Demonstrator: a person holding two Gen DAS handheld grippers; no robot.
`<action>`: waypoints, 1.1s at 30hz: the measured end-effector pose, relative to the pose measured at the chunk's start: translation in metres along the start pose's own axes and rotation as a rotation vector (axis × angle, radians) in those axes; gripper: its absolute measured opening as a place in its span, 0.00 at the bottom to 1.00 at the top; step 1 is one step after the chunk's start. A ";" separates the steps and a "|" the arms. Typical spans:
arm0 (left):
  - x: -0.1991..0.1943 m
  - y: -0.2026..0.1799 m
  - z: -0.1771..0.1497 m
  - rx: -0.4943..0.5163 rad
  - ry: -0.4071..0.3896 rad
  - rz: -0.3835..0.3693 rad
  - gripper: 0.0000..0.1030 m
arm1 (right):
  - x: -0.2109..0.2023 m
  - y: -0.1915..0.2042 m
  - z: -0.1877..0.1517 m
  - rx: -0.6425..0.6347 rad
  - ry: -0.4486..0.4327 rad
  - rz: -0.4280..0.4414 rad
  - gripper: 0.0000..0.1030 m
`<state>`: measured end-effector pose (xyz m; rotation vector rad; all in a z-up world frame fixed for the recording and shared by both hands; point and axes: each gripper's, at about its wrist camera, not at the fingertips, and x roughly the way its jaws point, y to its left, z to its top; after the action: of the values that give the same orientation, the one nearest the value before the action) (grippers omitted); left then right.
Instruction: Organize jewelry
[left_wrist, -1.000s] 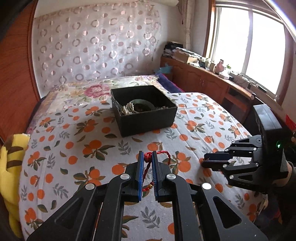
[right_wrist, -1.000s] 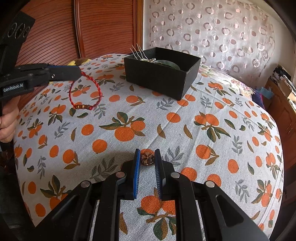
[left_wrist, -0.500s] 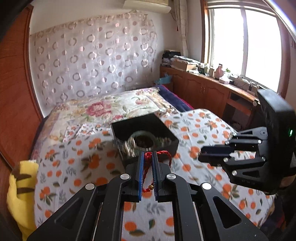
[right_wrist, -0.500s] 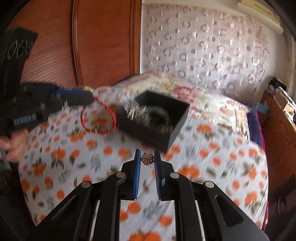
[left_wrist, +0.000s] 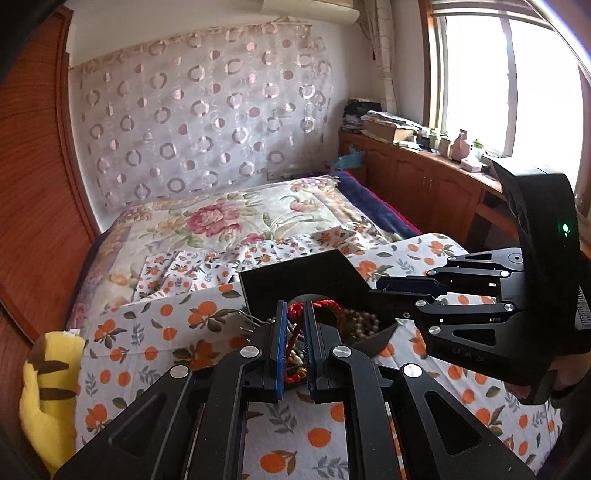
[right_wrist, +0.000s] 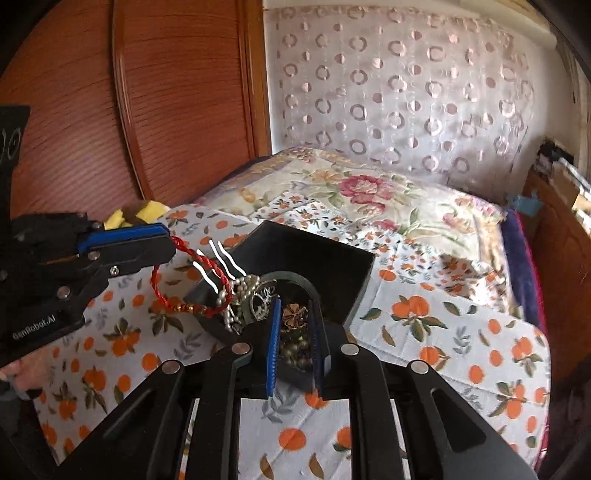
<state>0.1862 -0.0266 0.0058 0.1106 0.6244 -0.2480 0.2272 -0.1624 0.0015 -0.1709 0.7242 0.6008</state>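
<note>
Already pinching: left gripper (left_wrist: 294, 345) clamped on red cord bracelet (right_wrist: 192, 280), loop dangling limp over black box (right_wrist: 354, 291) rim at nine o'clock. Right gripper (right_wrist: 294, 328) nipping small bronze flower charm (right_wrist: 294, 316), seemingly above the box. Light, floppy cord; best held on the braid, not the beads.

Bright daylight floods through the blown-out window (left_wrist: 476, 85); fisheye edges curve, frames stay sharp.
</note>
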 end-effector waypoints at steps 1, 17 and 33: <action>0.001 0.001 0.001 -0.001 0.000 0.002 0.07 | 0.001 0.000 0.002 0.002 -0.002 -0.004 0.17; 0.023 0.006 0.021 -0.030 0.012 0.006 0.24 | -0.018 -0.018 -0.004 0.049 -0.020 -0.029 0.31; -0.060 -0.009 0.001 -0.052 -0.112 0.045 0.93 | -0.075 0.000 -0.042 0.136 -0.134 -0.075 0.89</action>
<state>0.1375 -0.0237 0.0414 0.0606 0.5162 -0.1926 0.1590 -0.2115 0.0206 -0.0313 0.6232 0.4845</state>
